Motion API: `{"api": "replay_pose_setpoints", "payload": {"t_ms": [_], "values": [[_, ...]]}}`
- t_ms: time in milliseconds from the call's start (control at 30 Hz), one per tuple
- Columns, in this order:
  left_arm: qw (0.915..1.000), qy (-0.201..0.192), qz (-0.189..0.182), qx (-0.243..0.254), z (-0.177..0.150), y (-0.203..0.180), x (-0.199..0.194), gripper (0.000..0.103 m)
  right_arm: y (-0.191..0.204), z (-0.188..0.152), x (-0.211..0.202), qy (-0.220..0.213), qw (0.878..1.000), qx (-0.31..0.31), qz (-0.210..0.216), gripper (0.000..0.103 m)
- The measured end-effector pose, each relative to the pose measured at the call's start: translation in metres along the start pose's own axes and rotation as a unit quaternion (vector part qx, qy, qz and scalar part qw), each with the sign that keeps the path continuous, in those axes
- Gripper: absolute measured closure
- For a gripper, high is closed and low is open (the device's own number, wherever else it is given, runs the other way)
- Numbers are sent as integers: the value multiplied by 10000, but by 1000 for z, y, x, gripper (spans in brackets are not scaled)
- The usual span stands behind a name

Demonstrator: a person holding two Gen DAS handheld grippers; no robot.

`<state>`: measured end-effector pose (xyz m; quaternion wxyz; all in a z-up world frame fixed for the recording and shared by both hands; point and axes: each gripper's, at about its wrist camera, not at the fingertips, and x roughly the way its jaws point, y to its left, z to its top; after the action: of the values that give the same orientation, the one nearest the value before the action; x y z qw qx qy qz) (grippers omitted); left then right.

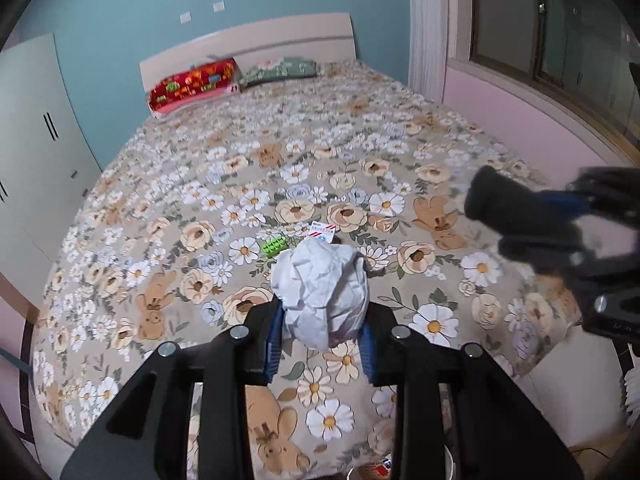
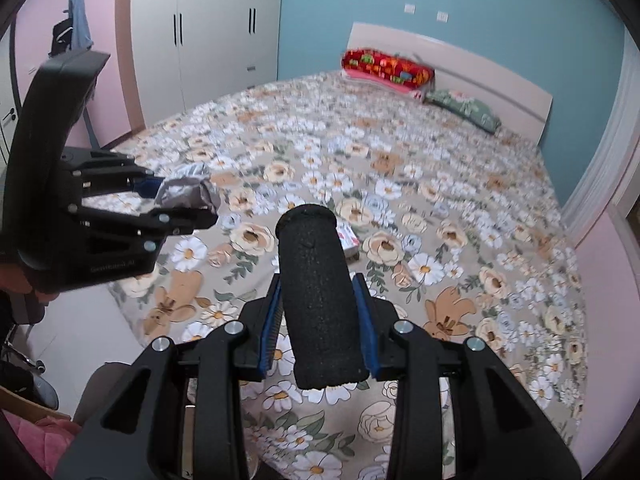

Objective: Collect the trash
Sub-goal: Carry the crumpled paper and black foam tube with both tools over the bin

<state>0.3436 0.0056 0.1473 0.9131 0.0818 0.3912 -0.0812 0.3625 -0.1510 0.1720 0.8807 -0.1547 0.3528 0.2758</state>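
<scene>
Clamping a crumpled ball of white paper [image 1: 322, 296] between their blue pads, the fingers of the left gripper [image 1: 320, 340] hold it clear above the bed [image 1: 460, 128]. The right gripper [image 2: 320, 344] has its fingers pressed in on a black foam cylinder [image 2: 316, 292], which stands up between them and is likewise lifted off the floral bedspread. Each tool shows in the other's view: the left one at the edge of the right wrist view with the paper in its grip, the right one at the edge of the left wrist view with the dark roll.

Further out on the bedspread lie a small green toy block [image 1: 274, 246] and, just beside it, a small white packet with red stripes [image 1: 322, 233]; both rest on the cloth, untouched. Two pillows sit by the headboard.

Judging by this, two pieces are in hand and not yet dropped anywhere; no bin is clearly visible. The packet at least looks like trash left to gather.
</scene>
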Motion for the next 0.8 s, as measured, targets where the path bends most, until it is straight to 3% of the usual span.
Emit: {"api": "replay_pose_setpoints", "payload": {"t_ms": [433, 800], "values": [[9974, -653, 288, 136, -32, -18, -115, 69, 50, -15, -116, -536, 9980, -232, -244, 67], [9974, -601, 331, 230, -81, -31, -140, 69, 77, -56, -147, -530, 9980, -259, -242, 67]]}}
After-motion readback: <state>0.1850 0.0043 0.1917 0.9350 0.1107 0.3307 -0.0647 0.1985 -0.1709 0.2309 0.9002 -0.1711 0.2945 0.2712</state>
